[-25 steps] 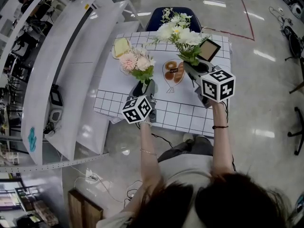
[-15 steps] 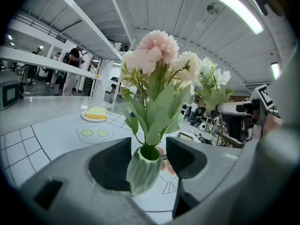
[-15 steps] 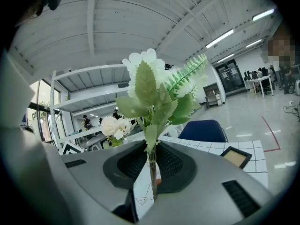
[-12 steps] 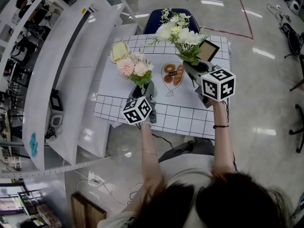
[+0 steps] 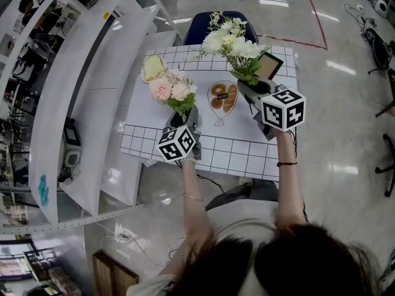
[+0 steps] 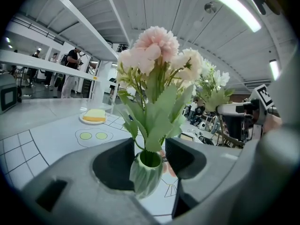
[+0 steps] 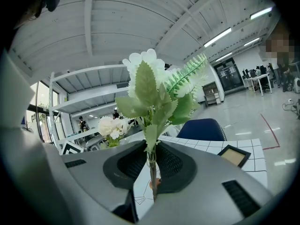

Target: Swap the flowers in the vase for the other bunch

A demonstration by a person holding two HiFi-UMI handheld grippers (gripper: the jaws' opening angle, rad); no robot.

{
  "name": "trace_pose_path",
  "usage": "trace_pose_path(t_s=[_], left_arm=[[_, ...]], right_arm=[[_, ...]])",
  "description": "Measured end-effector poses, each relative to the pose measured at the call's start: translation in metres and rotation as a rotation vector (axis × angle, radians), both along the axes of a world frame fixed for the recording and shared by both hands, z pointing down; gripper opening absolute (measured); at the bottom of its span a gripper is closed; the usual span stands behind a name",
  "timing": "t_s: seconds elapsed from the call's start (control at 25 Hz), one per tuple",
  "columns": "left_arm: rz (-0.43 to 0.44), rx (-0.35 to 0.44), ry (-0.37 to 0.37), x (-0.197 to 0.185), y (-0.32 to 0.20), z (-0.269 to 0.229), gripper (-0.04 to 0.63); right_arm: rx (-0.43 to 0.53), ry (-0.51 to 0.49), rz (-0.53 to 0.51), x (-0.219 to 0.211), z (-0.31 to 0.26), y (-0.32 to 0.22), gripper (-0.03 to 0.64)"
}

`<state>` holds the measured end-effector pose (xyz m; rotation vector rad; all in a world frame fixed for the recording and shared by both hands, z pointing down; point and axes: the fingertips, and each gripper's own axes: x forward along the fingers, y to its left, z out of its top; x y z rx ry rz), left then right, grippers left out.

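In the left gripper view, a ribbed green vase (image 6: 146, 173) sits between the jaws of my left gripper (image 6: 149, 156), which is shut on it. Pink flowers (image 6: 151, 48) stand upright in the vase. From the head view, that gripper (image 5: 185, 119) holds the vase and pink flowers (image 5: 171, 89) over the table's left half. My right gripper (image 7: 152, 162) is shut on the thin stems of a white bunch (image 7: 149, 86) with green leaves. It (image 5: 250, 90) holds the white bunch (image 5: 231, 43) upright over the table's right side.
The table (image 5: 247, 148) has a white cloth with a black grid. On it are a plate with a yellow block (image 5: 153, 68), a printed picture of pastries (image 5: 224, 96) and a small picture frame (image 5: 271, 65). A blue chair (image 5: 223, 18) stands behind, white shelving (image 5: 92, 91) to the left.
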<state>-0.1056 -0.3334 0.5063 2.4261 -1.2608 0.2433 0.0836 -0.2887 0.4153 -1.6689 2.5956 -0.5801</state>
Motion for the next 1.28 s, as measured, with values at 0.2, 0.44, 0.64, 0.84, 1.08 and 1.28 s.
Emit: trace_pose_path(t_s=[0.2,0.44,0.64,0.84,1.08,1.28], left_arm=[[-0.008,0.014,-0.035,-0.003,-0.001,-0.001,0.169],[-0.015,0.03,-0.064,-0.005,-0.002,-0.003,0.133],[-0.032,0.03,-0.058,-0.006,-0.002,-0.007,0.107],[-0.031,0.021,-0.061,-0.005,-0.002,-0.014,0.097],[-0.031,0.021,-0.056,-0.004,0.001,-0.03,0.091],[-0.035,0.019,-0.052,-0.007,0.005,-0.04,0.089]], right_arm=[[-0.004,-0.002,0.002,0.001,0.001,0.0,0.055],[-0.007,-0.009,-0.001,0.001,0.001,0.0,0.055],[-0.007,-0.01,-0.007,0.002,0.001,0.001,0.055],[-0.008,-0.013,-0.01,0.003,0.001,0.002,0.055],[-0.006,-0.016,-0.022,0.004,-0.003,0.003,0.055],[-0.004,-0.017,-0.037,0.001,-0.006,0.003,0.055]])
